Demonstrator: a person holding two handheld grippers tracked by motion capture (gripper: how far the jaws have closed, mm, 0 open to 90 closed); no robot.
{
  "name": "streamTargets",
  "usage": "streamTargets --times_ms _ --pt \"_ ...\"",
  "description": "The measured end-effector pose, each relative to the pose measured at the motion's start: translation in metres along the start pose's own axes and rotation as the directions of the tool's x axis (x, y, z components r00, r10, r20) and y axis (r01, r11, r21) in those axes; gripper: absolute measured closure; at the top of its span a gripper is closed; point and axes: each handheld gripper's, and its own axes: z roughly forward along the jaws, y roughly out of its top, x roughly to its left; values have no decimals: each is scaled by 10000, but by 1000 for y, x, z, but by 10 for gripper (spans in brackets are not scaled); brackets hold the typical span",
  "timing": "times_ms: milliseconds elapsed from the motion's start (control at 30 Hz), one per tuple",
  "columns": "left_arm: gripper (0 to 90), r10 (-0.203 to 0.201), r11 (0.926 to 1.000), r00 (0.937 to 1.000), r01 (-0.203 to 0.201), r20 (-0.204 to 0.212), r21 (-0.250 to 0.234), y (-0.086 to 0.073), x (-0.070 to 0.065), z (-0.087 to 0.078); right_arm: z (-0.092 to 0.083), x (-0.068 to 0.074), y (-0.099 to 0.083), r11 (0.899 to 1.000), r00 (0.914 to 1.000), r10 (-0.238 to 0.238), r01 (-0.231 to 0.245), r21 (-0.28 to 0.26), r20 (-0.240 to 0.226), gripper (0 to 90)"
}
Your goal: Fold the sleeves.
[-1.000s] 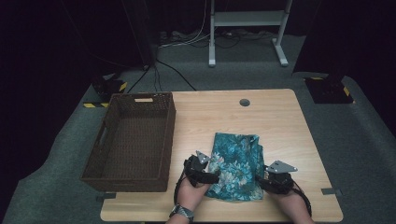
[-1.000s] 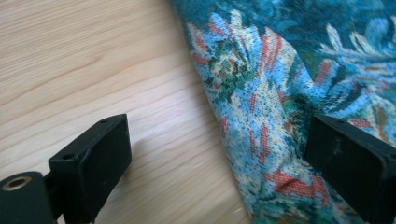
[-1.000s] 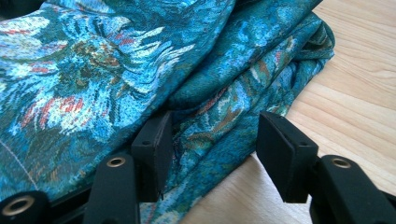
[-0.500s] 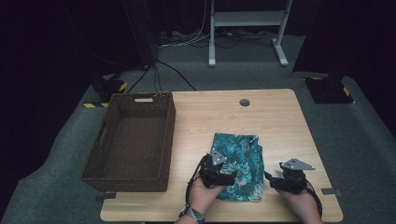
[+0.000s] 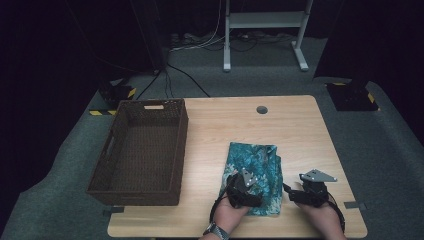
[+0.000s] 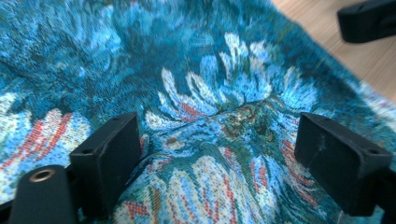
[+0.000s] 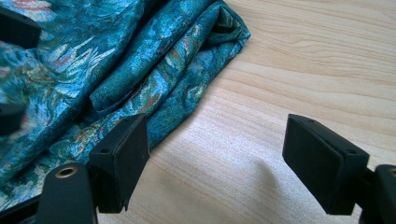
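The left gripper sits over the folded cloth, jaws spread with a raised crease between them, pads not pressing; they have just opened a little further. The right gripper waits at the cloth's four o'clock, jaws wide over bare table (nothing between them). The cloth's long axis runs twelve to six, so the left hand is nearer. The basket lies at nine o'clock, with open wood between.

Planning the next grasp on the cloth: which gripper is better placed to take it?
Left. The left gripper is over the cloth, jaws open astride a raised fold. The right gripper is open over bare table, beside the cloth's edge.
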Motion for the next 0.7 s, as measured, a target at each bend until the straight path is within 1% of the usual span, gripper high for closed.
streamTargets --times_ms 33,67,100,133,200,233,300,367,400,433,500,533,667,700 --pt "131 274 9996 9995 -273 -172 76 0 -3 1 0 0 0 10000 10000 -4 4 5 -4 225" --pt "130 274 9996 9995 -273 -172 76 0 -3 1 0 0 0 10000 10000 -24 24 0 -3 224" --pt "130 244 9996 9996 -243 -150 114 1 -2 2 0 0 0 10000 10000 -24 24 0 -3 224" --pt "133 90 9998 9999 -89 -89 156 1 0 2 0 0 0 10000 10000 -22 22 21 -18 223" --pt "138 45 9998 10000 -44 -77 170 1 1 2 0 1 0 10000 10000 -26 26 36 -27 222" --pt "139 16 9999 9999 -14 -138 166 0 4 1 0 1 -1 10000 10000 -48 48 63 -54 221" --pt "139 -20 9999 9999 22 -154 157 -1 6 1 1 1 -1 9999 9999 -67 68 89 -76 220" --pt "139 -90 9999 9997 93 -222 120 -2 12 -1 1 1 -1 9999 9999 -52 53 122 -86 219" --pt "139 -90 9999 9997 93 -222 120 -2 12 -1 1 1 -1 9999 9999 -52 53 122 -86 219" --pt "139 -163 9998 9995 167 -282 139 -3 16 -2 1 1 -2 9999 9999 -68 70 139 -106 217" --pt "140 -216 9996 9993 220 -310 150 -3 18 -2 1 1 -2 9998 9999 -41 43 168 -121 216" --pt "140 -291 9995 9989 297 -377 147 -4 22 -3 2 1 -2 9998 9999 -69 71 192 -141 214" --pt "140 -457 9989 9976 463 -529 108 -6 31 -5 3 1 -3 9996 9998 -72 77 258 -181 211" --pt "140 -457 9989 9976 463 -529 108 -6 31 -5 3 1 -3 9996 9998 -72 77 258 -181 211"
